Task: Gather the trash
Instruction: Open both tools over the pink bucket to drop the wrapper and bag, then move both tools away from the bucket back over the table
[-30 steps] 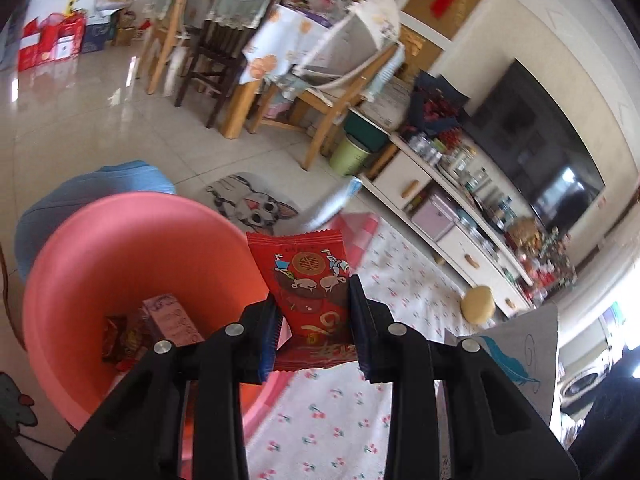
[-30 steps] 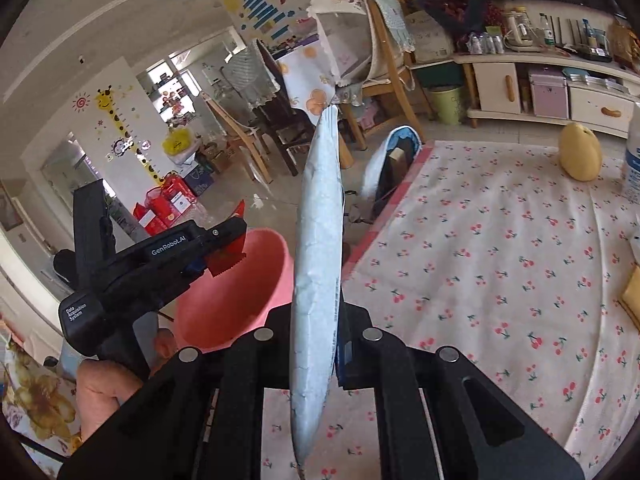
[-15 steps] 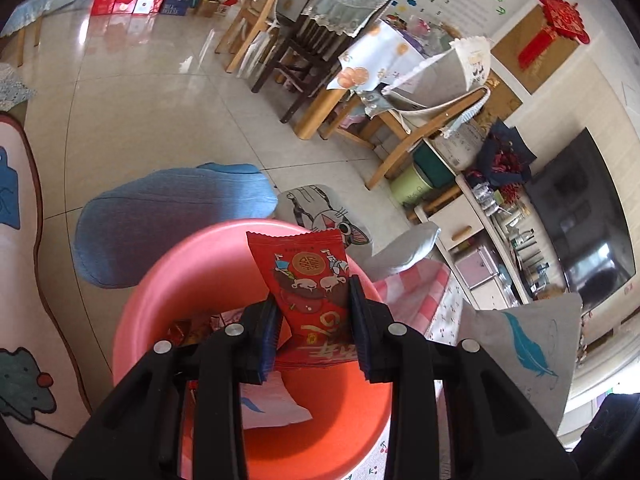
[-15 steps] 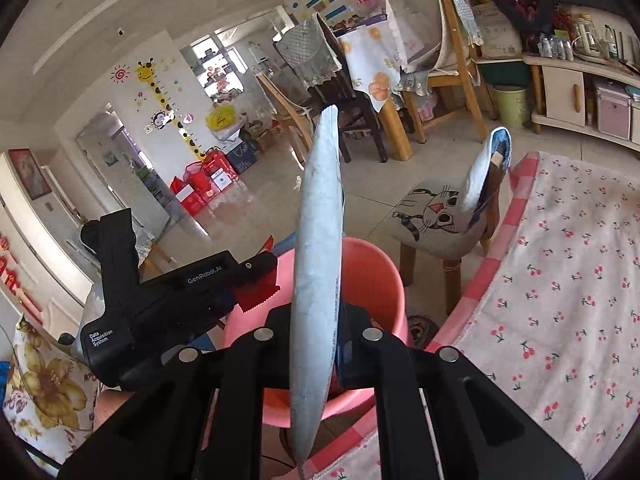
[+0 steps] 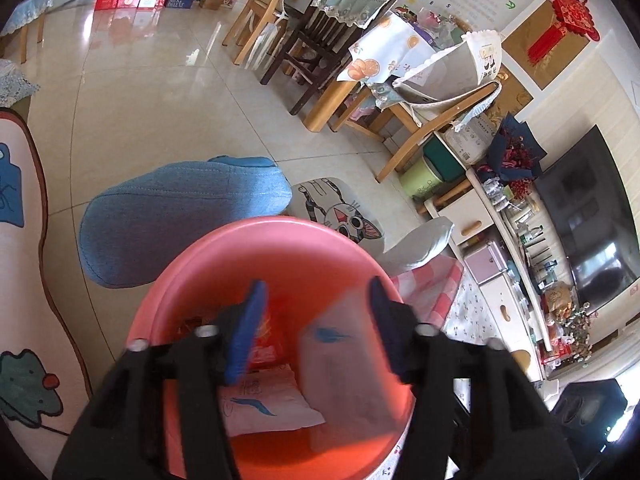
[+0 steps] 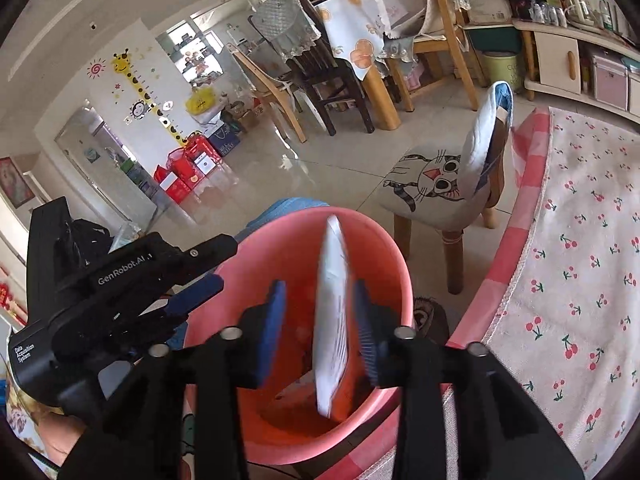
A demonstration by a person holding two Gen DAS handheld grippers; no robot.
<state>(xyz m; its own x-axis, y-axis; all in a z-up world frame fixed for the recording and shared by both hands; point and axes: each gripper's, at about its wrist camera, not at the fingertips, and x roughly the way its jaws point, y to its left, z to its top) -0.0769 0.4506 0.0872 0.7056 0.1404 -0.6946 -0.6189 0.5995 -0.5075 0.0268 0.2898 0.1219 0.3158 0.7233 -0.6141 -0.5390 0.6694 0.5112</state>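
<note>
A pink basin (image 5: 224, 264) sits right below both grippers. My left gripper (image 5: 316, 332) hangs over it, jaws opening, nothing pressed between the blue pads. The red snack wrapper (image 5: 272, 344) is loose and blurred, dropping inside the basin onto white paper (image 5: 268, 400). My right gripper (image 6: 318, 324) is also above the basin (image 6: 400, 264), jaws opening. A grey-white sheet (image 6: 332, 320) stands edge-on between its pads, blurred and untouched, slipping down. The same sheet (image 5: 344, 368), with its blue feather print, falls in the left wrist view. The left gripper (image 6: 208, 268) shows at the basin's left rim.
A small cat-face stool (image 6: 436, 184) stands just behind the basin. A blue padded shape (image 5: 180, 208) lies to its far left. The cherry-print rug (image 6: 580, 260) spreads to the right. Wooden chairs and a covered table (image 5: 360, 60) stand farther back on the tiled floor.
Both grippers came over the pink basin, then their jaws opened. The red wrapper left the left pads and the sheet slid down from the right pads into the basin.
</note>
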